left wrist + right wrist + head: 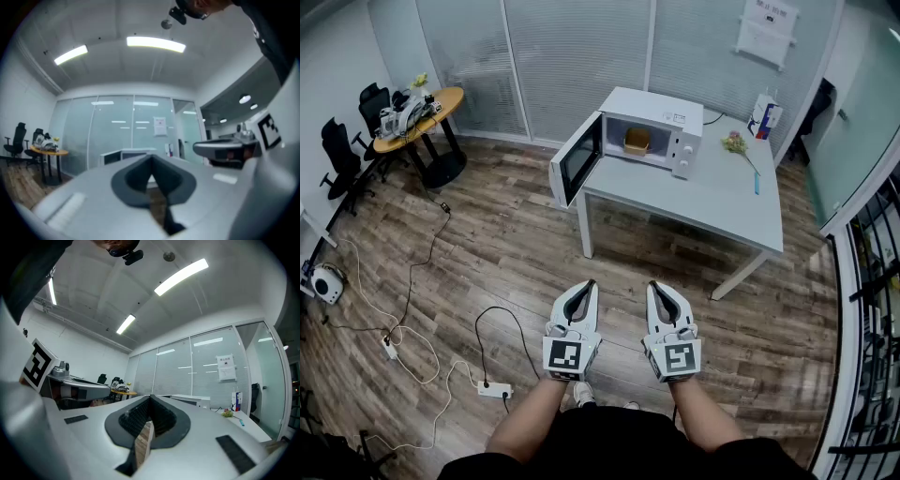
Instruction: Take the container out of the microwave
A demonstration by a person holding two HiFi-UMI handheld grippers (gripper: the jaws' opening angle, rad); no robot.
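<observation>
Worktop edge: front edge of the white worktop (694, 223) turned toward both tools, well apart from them, with a broad stretch of wooden floor (516, 253) between.
Microwave: white microwave (670, 117) at the back left corner of the worktop, close to the left edge.
Door: microwave door (578, 159) swung open to the left, reaching out past the left edge of the worktop, over the floor.
Container: yellow-brown container (637, 141) inside the open microwave; contents too small to tell.
Right part of worktop: small bunch of flowers (735, 143), a thin blue object (757, 182) near it, a carton (764, 117) at the back right corner.
Floor at left: loose cables (412, 309) and a power strip (494, 389), near the left tool.
Left tool (592, 283): closed, tips together, nothing between the jaws, held level.
Right tool (653, 283): closed as well, tips touching, gripping nothing, just beside the left tool.
Far left: round table (441, 103) with things on top, black chairs (342, 155) beside.
</observation>
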